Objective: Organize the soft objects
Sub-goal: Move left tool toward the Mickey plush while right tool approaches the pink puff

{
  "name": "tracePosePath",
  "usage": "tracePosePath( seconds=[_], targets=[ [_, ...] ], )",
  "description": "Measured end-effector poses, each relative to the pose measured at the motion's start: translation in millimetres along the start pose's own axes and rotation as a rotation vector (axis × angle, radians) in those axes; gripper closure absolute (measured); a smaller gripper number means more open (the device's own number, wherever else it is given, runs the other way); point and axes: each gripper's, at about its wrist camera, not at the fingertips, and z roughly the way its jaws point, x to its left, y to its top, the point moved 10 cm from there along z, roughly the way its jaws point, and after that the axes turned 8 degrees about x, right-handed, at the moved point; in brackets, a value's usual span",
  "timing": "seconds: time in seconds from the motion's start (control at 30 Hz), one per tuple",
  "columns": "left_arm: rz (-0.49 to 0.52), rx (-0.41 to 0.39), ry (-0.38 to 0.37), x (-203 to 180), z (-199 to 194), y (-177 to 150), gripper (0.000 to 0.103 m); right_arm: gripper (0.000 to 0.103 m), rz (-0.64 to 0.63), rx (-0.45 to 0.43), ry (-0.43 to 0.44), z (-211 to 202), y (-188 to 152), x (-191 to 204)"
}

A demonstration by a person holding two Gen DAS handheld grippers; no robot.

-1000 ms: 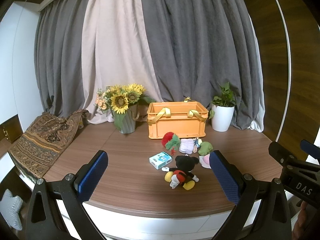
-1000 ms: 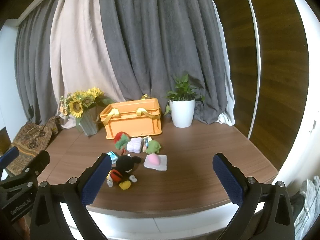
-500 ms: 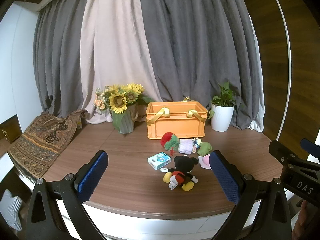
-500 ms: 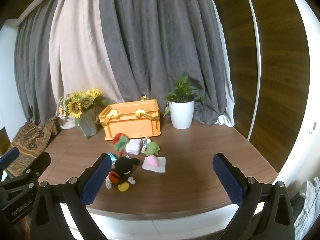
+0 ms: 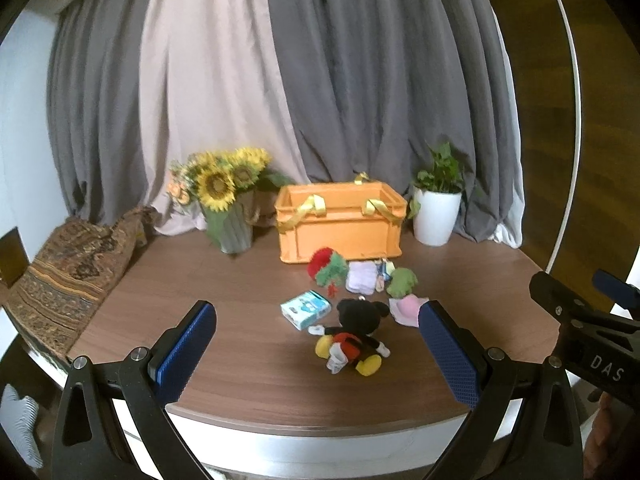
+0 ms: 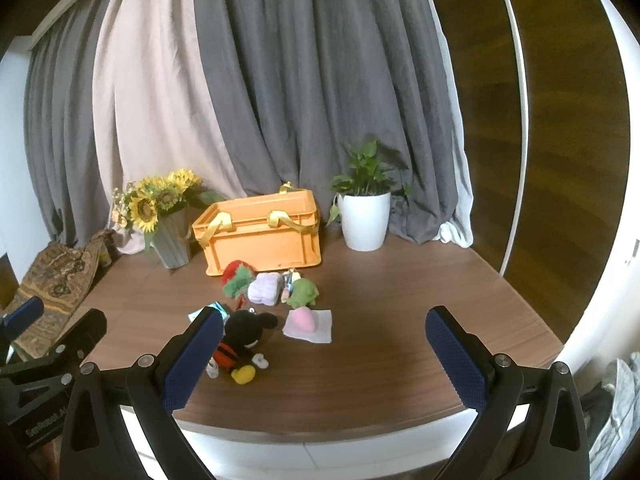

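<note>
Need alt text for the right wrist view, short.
Open right hand-held gripper hovers at the near edge of a round wooden table, over a black mouse plush, small soft toys and a pink item on a white cloth. Behind stands an orange plastic crate with yellow handles.

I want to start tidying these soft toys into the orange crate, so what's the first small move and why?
Probably ease the left tongs forward and down toward the mouse plush. It lies nearest the table edge, apart from the other toys, and both tongs are open and empty, short of the table. The orange crate sits behind the pile.
</note>
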Motion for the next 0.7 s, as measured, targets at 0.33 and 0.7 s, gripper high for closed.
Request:
tracePosePath(
  seconds=[0.33, 0.7],
  targets=[
    [0.053, 0.066, -0.055, -6.5, 57.9, 2.9, 0.003, 0.001, 0.009, 0.054, -0.005, 52.3, -2.9, 3.0],
    [0.118, 0.161, -0.162, -13.2, 134.5, 12.2, 0.015, 0.014, 0.029, 0.148, 0.008, 125.6, 0.4, 20.6]
  ],
)
